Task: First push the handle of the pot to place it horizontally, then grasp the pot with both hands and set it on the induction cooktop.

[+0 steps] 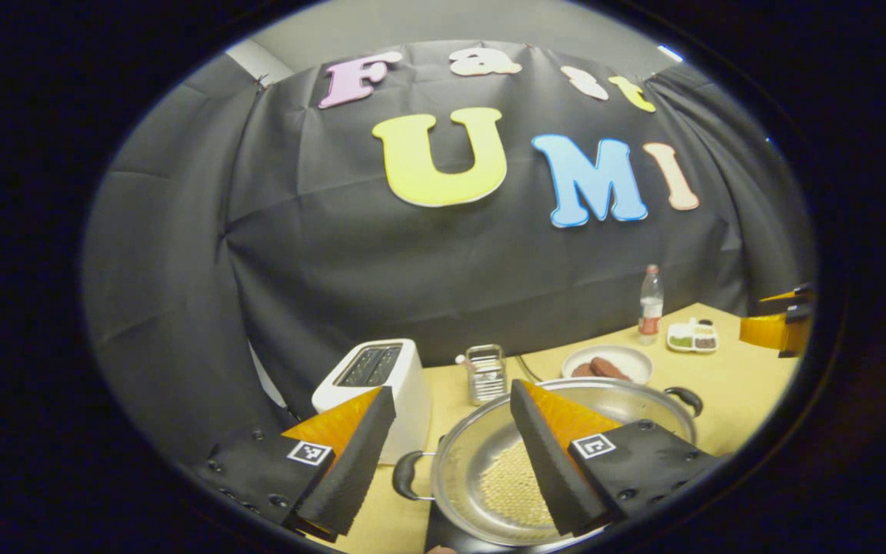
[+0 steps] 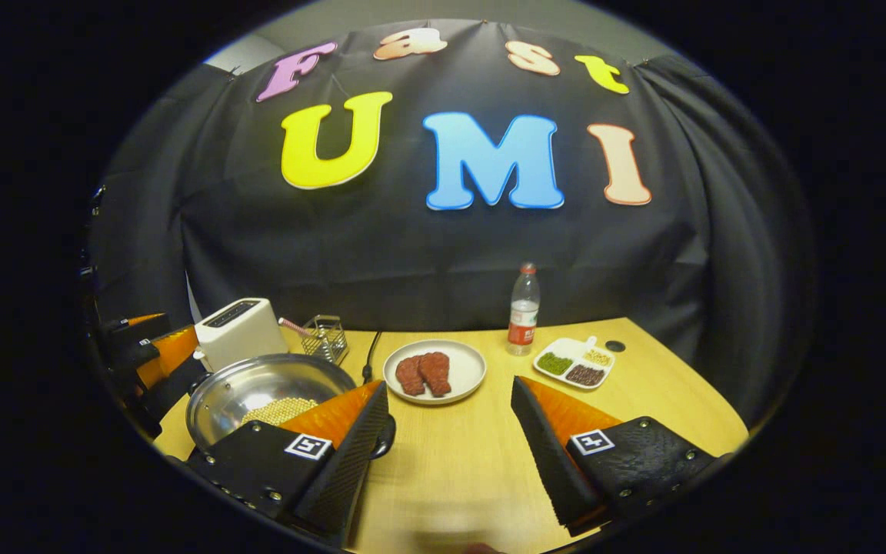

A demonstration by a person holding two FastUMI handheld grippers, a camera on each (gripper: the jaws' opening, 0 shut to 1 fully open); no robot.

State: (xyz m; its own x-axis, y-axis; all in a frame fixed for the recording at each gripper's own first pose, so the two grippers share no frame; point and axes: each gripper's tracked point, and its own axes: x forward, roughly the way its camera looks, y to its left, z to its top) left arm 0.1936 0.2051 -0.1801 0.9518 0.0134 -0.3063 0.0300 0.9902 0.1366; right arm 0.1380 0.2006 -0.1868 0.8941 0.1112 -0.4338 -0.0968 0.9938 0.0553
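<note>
Steel pot (image 1: 558,454) sits low under the left gripper (image 1: 451,446), whose fingers are spread wide, one over the bowl and the other outside its near handle (image 1: 410,475), gripping nothing. The right gripper (image 2: 451,438) is just as wide over bare table (image 2: 458,469), pot at its left finger. Its view adds the meat plate (image 2: 435,372) and bottle (image 2: 523,310) straight ahead, while the left gripper view has the toaster (image 1: 378,381) close.

Booth is enclosed by a black cloth wall (image 2: 443,254), creased, hung in folds at both sides. A pale grey room wall (image 1: 443,23) is seen above the cloth's top edge. A light wooden bench (image 2: 458,454) is set against the cloth. Lighting is dim, even, with glare at the upper right.
</note>
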